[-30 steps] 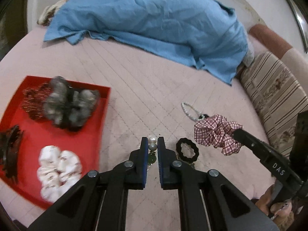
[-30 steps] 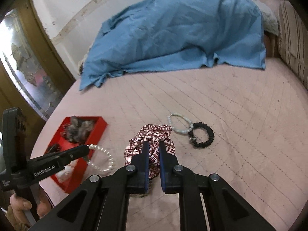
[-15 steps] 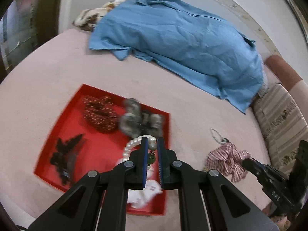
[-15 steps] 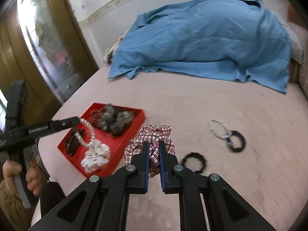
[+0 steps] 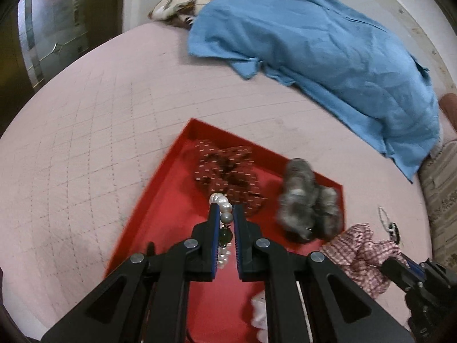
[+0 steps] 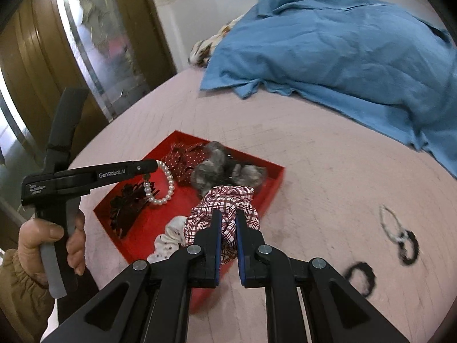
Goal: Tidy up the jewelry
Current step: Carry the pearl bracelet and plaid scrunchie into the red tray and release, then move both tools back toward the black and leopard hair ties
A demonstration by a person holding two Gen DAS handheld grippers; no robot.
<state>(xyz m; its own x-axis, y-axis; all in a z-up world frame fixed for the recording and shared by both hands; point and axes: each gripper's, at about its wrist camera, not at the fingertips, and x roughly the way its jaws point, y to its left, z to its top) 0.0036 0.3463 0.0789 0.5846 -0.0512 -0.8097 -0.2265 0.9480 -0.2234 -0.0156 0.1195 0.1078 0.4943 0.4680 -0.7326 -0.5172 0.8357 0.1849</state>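
My left gripper (image 5: 225,210) is shut on a pearl bracelet (image 5: 224,205) with a green bead, and it hangs over the red tray (image 5: 160,183). From the right wrist view the same left gripper (image 6: 155,165) dangles the pearl bracelet (image 6: 167,185) above the red tray (image 6: 274,185). My right gripper (image 6: 227,214) is shut on a red-and-white plaid scrunchie (image 6: 225,203), held above the tray's near right edge. The plaid scrunchie (image 5: 362,254) also shows low right in the left wrist view.
In the tray lie a grey furry scrunchie (image 6: 217,165), a dark red dotted scrunchie (image 6: 182,157), a black hair claw (image 6: 128,203) and a white scrunchie (image 6: 168,237). Two black hair ties (image 6: 360,278) and a beaded bracelet (image 6: 391,223) lie on the pink bedspread. A blue cloth (image 6: 342,51) covers the far side.
Both grippers have swung left across the bed, from beside the tray to above it. The left one carried the pearl bracelet and the right one the plaid scrunchie.
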